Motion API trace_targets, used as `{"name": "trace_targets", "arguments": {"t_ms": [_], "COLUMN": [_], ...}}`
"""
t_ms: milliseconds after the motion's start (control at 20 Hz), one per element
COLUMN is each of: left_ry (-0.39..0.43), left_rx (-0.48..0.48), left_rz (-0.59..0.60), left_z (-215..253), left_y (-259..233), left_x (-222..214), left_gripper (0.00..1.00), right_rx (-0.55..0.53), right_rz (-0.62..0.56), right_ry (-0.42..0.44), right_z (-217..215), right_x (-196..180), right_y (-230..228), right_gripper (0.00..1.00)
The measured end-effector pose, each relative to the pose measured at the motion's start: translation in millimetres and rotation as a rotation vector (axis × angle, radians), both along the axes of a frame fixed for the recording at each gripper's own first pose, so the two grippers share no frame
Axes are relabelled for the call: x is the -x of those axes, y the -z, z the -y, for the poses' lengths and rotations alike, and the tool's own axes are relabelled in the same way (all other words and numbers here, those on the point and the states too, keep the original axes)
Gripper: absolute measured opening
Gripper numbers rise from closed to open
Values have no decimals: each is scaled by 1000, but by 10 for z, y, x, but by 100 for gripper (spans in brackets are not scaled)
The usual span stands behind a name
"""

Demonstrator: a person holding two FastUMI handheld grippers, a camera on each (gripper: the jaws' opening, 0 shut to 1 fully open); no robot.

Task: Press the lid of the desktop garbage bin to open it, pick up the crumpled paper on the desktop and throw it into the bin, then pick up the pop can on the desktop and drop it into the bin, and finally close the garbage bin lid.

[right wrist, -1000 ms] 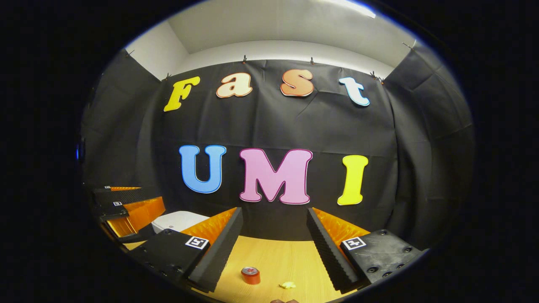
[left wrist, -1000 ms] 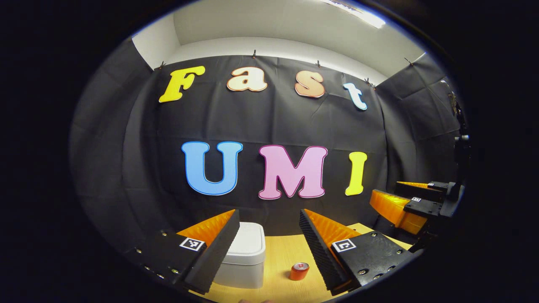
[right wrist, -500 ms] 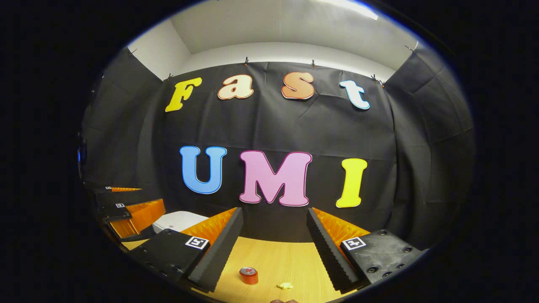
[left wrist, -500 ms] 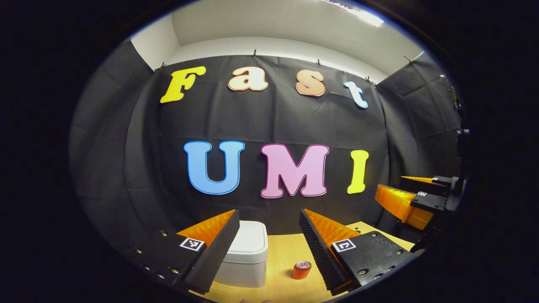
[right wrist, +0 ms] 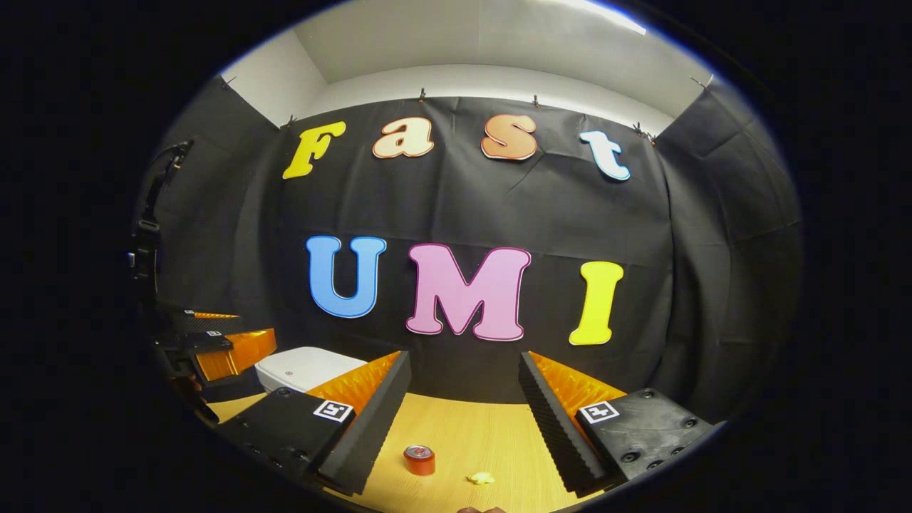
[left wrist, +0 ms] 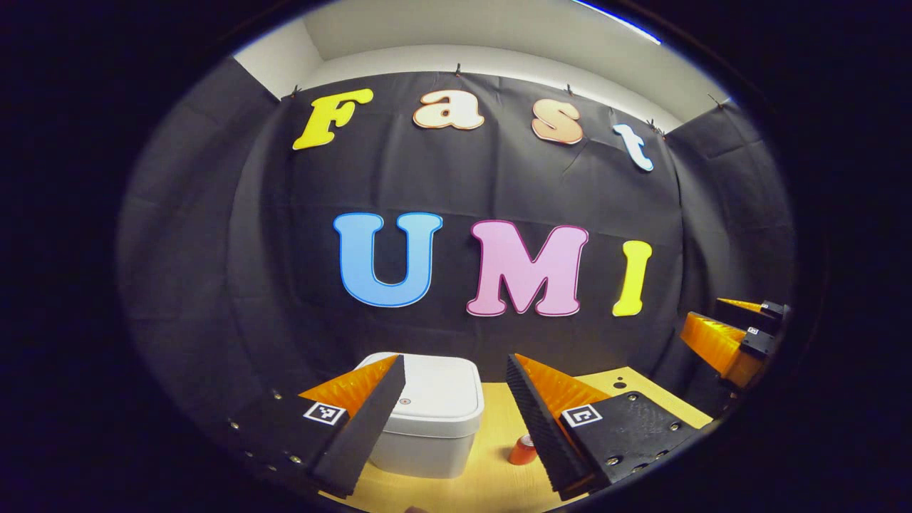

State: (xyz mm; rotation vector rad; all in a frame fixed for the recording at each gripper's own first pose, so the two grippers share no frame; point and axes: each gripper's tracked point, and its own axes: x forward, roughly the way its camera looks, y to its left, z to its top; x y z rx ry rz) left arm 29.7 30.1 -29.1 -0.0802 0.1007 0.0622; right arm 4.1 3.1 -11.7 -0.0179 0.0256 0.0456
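Held level above the wooden desktop (right wrist: 463, 434), the left gripper (left wrist: 456, 420) faces the white garbage bin (left wrist: 434, 420), its lid apparently closed, jaws spread wide and empty. The right gripper (right wrist: 463, 427), equally wide and empty, hovers over the pop can (right wrist: 420, 459), which stands upright, with the crumpled paper (right wrist: 481, 478) just to its right.

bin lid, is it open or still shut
Shut. In the left gripper view the lid lies flat and flush on the white bin; the right gripper view shows the same flat top.
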Motion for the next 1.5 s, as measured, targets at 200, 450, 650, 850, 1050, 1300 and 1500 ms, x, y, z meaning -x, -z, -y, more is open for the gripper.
{"name": "trace_targets", "arguments": {"t_ms": [200, 450, 650, 850, 1050, 1300, 1500], "left_ry": [-7, -7, -53, 0, 36, 42, 50], "left_rx": [-20, 1, -16, 21, 42, 63, 11], "left_rz": [-59, -113, -149, -226, -307, -378, -388], "left_z": [-111, -219, -440, -474, -495, -519, -493], "left_y": [149, 270, 444, 742, 1018, 1248, 1318], "left_x": [-188, -440, -649, -888, -1024, -1057, -1024], "left_gripper": [94, 69, 26, 2, 1, 1, 1], "right_rx": [16, 36, 36, 39, 37, 30, 25], "right_rz": [-12, -18, -27, -36, -33, -49, -51], "right_ry": [-10, -14, -2, 3, 25, 59, 68], "right_z": [-46, -77, -30, -19, 62, 194, 229], "right_x": [-34, -69, -105, -112, -99, -96, -118], "right_y": [43, 100, 141, 186, 176, 230, 249], "right_gripper": [99, 99, 98, 98, 98, 98, 98]}}
